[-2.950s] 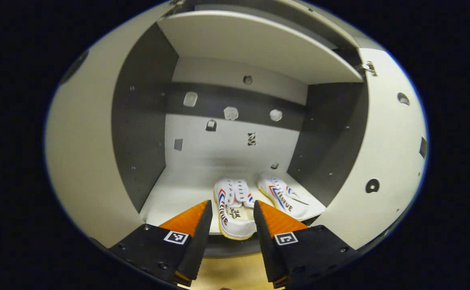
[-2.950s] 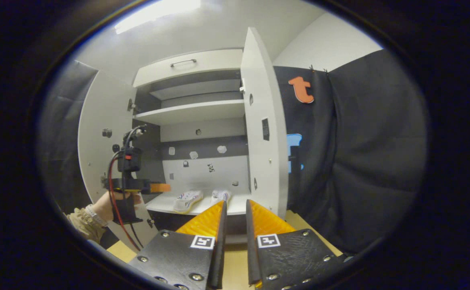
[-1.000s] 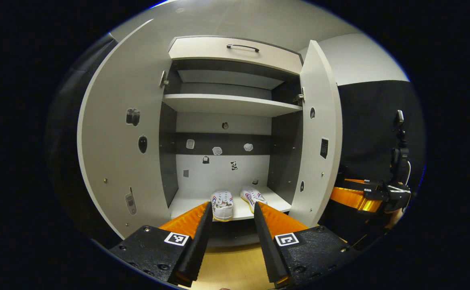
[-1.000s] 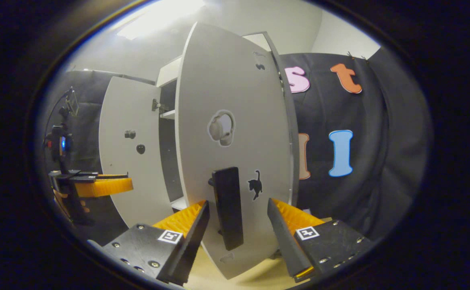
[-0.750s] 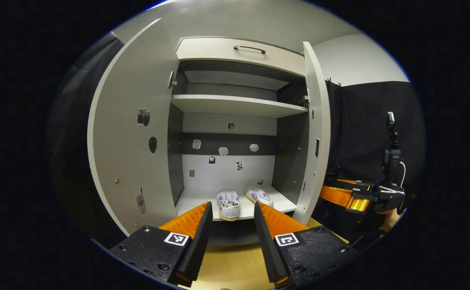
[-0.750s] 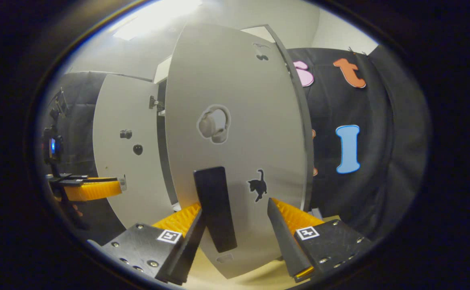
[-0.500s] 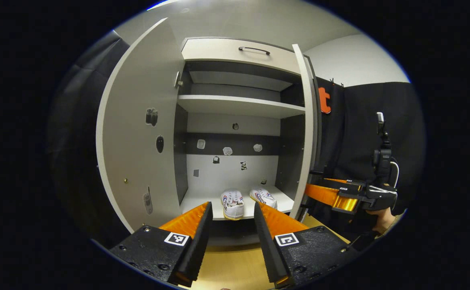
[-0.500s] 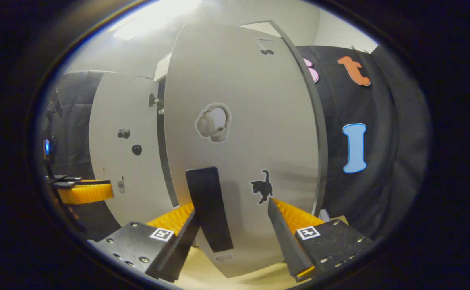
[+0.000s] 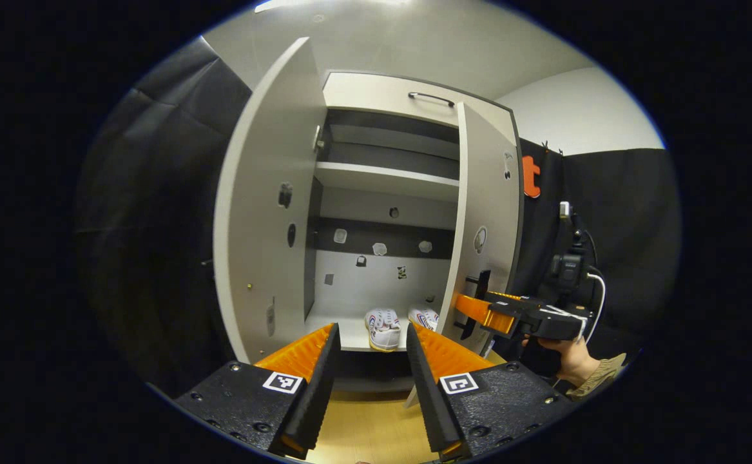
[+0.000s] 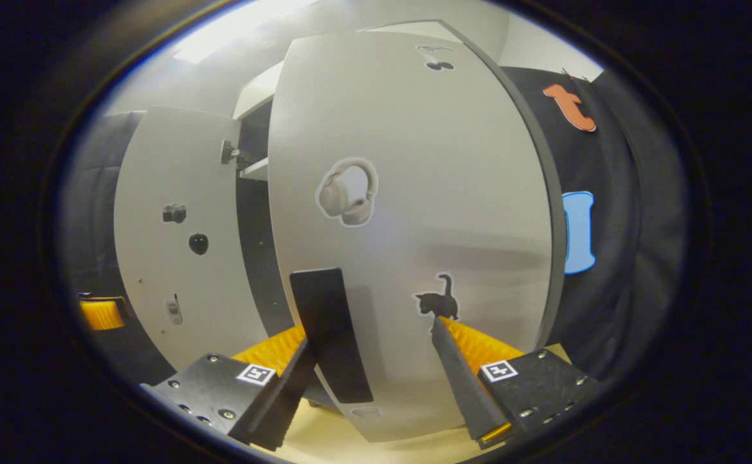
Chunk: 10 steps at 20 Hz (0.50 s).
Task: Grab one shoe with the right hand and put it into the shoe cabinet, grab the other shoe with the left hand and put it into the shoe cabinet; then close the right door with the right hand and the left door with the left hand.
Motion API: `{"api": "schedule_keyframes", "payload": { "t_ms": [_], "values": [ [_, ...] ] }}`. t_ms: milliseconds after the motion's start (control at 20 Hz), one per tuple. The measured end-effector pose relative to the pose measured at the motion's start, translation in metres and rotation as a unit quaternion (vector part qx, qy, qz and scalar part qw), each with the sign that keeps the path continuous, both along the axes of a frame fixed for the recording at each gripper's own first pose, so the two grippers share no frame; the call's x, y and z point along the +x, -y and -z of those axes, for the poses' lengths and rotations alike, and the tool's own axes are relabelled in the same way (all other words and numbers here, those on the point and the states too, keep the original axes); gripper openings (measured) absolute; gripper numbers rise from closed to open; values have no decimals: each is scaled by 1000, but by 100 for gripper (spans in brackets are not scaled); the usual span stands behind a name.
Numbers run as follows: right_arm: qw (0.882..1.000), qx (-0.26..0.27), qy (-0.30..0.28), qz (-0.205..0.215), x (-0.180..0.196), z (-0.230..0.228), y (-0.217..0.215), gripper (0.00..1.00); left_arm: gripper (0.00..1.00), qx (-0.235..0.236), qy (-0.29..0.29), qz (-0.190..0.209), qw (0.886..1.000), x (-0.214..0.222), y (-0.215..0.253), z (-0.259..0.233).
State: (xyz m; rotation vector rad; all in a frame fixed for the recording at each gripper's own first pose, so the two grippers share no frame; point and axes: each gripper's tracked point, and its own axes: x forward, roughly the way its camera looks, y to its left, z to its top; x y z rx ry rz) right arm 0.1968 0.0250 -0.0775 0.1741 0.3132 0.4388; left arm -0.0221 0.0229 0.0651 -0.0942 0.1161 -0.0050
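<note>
Both sneakers [image 9: 383, 325] are seen on the shoe cabinet's lower shelf [image 9: 352, 333], the right tool [image 10: 369, 351] spread wide astride the right door [image 10: 414, 212] handle [image 10: 330, 335] for pushing it shut, the left tool [image 9: 366, 351] released, empty, left door [image 9: 266, 212] open.

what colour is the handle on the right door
Black, a flat vertical bar handle; clearest in the right gripper view.

Two shoes [image 9: 383, 324] side by side on bottom shelf [image 9: 350, 333] inside cabinet, between left door [image 9: 266, 212] and right door [image 9: 482, 219]
</note>
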Motion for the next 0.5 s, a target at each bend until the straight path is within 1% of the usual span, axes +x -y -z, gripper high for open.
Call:
{"api": "schedule_keyframes", "payload": {
  "t_ms": [150, 300, 500],
  "values": [
    [1000, 1, 1, 6, 9, 1, -9, 100, 63, 0, 20, -29, 999, -30, -26, -22],
    [1000, -7, 3, 22, 15, 3, -15, 100, 63, 12, 27, -75, 997, -51, -69, -32],
    [999, -12, 1, 40, 19, 4, -18, 100, 63, 33, 23, -140, 989, -73, -133, -32]
  ]
}}
